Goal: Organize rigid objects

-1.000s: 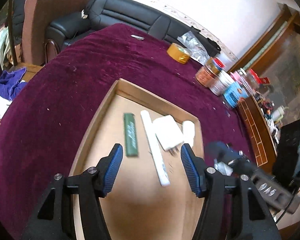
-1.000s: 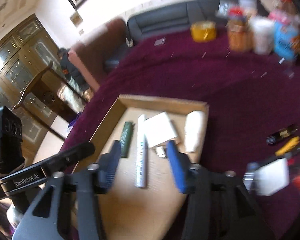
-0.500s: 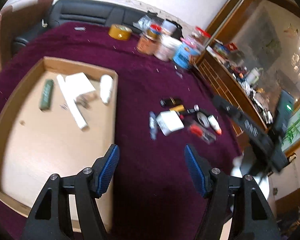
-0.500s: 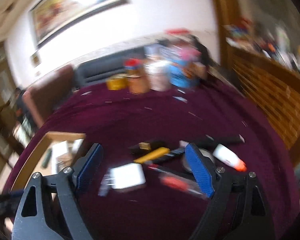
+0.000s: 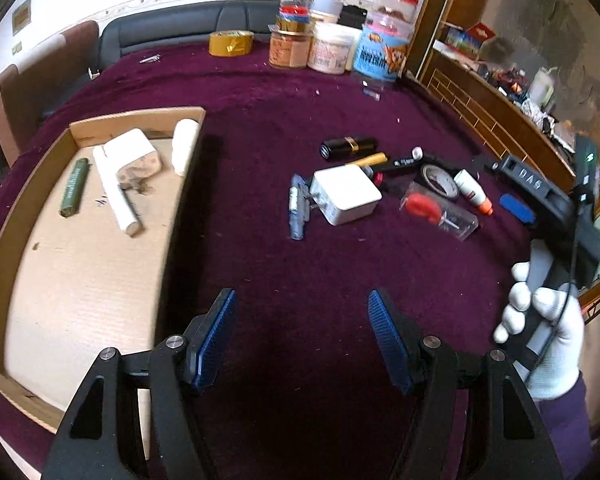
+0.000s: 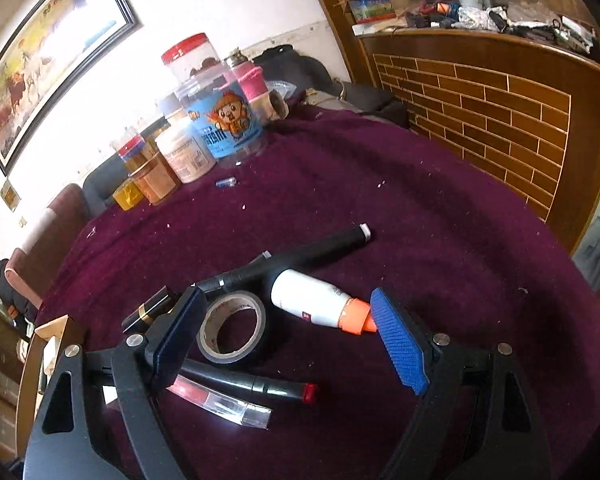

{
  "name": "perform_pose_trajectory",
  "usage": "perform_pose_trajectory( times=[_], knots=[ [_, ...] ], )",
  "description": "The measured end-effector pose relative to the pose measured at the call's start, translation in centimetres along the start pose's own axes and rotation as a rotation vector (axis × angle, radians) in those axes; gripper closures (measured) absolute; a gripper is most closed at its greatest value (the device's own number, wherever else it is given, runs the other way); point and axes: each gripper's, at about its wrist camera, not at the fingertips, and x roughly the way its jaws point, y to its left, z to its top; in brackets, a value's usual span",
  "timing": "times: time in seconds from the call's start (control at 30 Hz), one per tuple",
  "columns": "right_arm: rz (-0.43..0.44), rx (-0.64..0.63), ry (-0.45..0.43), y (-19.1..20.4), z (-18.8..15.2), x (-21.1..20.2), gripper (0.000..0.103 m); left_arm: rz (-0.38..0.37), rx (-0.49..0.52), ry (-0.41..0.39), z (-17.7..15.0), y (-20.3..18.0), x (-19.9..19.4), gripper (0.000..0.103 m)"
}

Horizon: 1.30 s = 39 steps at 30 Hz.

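1. Left wrist view: left gripper (image 5: 302,338) released, empty, above bare maroon counter (image 5: 260,92) just beside the cardboard tray (image 5: 4,216).
2. Loose items, including a white charger (image 5: 346,196), lie scattered right of the tray.
3. Right gripper (image 6: 284,342) released, jaws just widened, straddling a tape roll (image 6: 232,330) and white tube (image 6: 312,298), touching neither.

Prob. home: sofa (image 5: 172,28), framed painting (image 6: 48,52), jars (image 5: 328,54).
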Motion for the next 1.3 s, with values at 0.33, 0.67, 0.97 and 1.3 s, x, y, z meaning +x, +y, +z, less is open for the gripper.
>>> perform_pose_trajectory(
  times=[0.33,0.67,0.97,1.3],
  knots=[
    [0.035,-0.037,0.038,0.9,-0.7,0.6,0.018,0.114,0.068,0.051,-0.8,-2.6,4.3,0.041],
    [0.030,-0.016,0.086,0.6,-0.9,1.6,0.018,0.128,0.116,0.030,-1.5,-3.9,4.9,0.016],
    [0.015,-0.029,0.084,0.9,-1.0,1.7,0.018,0.115,0.132,0.047,-1.4,-4.3,5.2,0.006],
    [0.009,0.003,0.118,0.3,-1.0,2.2,0.018,0.112,0.135,0.051,-1.4,-4.4,5.4,0.004]
  ],
)
